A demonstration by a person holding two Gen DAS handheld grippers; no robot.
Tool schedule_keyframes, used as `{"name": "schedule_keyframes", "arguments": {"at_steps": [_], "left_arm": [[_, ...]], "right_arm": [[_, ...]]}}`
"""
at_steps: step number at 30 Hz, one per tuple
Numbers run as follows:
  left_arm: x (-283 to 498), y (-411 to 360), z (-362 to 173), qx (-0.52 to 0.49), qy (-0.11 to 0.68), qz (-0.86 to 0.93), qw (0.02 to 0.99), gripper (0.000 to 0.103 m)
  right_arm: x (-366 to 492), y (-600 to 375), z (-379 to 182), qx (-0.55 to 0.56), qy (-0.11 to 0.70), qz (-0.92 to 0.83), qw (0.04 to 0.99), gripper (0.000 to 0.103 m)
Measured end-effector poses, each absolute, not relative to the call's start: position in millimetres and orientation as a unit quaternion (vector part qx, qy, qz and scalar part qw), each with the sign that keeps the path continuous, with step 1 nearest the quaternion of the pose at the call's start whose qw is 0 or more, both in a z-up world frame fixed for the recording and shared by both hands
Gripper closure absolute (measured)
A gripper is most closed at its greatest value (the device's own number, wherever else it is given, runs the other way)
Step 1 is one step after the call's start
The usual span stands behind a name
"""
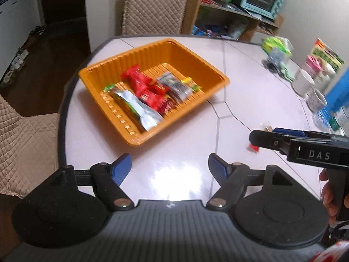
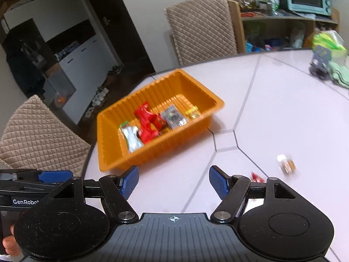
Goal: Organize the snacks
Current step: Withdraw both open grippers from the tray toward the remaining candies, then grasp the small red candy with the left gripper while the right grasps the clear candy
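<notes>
From the left wrist, the left gripper hangs over bare table with its jaws spread and nothing between them. The orange tray sits toward 11 o'clock, well apart from the fingertips, holding a silver packet, red packets and a grey one. The right gripper reaches in from 3 o'clock, seen side-on, its tip near a small red snack lying on the table.

From the right wrist, the right gripper is likewise spread and empty. The tray lies at 11 o'clock, near the left fingertip but not touching. Two loose snacks remain outside it: the red snack at 3 o'clock, just beside the right finger, and a pale, brownish piece toward 2 o'clock, too blurred to identify.

The step in hand appears to be fetching those strays. Done well, the right gripper would swing toward 3 o'clock, centre the red snack between the pads, come down low enough to catch so flat a thing, then close gently before carrying it to the tray's free end.
</notes>
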State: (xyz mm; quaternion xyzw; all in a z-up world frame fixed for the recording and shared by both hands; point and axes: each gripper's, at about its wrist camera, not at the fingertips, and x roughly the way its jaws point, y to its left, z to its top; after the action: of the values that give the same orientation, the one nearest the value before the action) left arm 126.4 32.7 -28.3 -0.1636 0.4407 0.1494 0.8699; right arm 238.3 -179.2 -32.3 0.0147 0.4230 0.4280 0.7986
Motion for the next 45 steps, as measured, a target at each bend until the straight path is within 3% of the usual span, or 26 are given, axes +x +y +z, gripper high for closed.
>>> {"name": "schedule_keyframes", "arguments": {"at_steps": [26,45], "left_arm": [[169,-64,-57,-0.076,0.468,0.027,0.880,0.029],[228,-106,-95,-0.023,0.468,-0.014,0.884,0.039]], "right_arm": [[233,-291,-73,0.050,0.481,0.284,0.828,0.032],[269,-319,-95,0.065,0.484,0.251,0.836,0.032]]}}
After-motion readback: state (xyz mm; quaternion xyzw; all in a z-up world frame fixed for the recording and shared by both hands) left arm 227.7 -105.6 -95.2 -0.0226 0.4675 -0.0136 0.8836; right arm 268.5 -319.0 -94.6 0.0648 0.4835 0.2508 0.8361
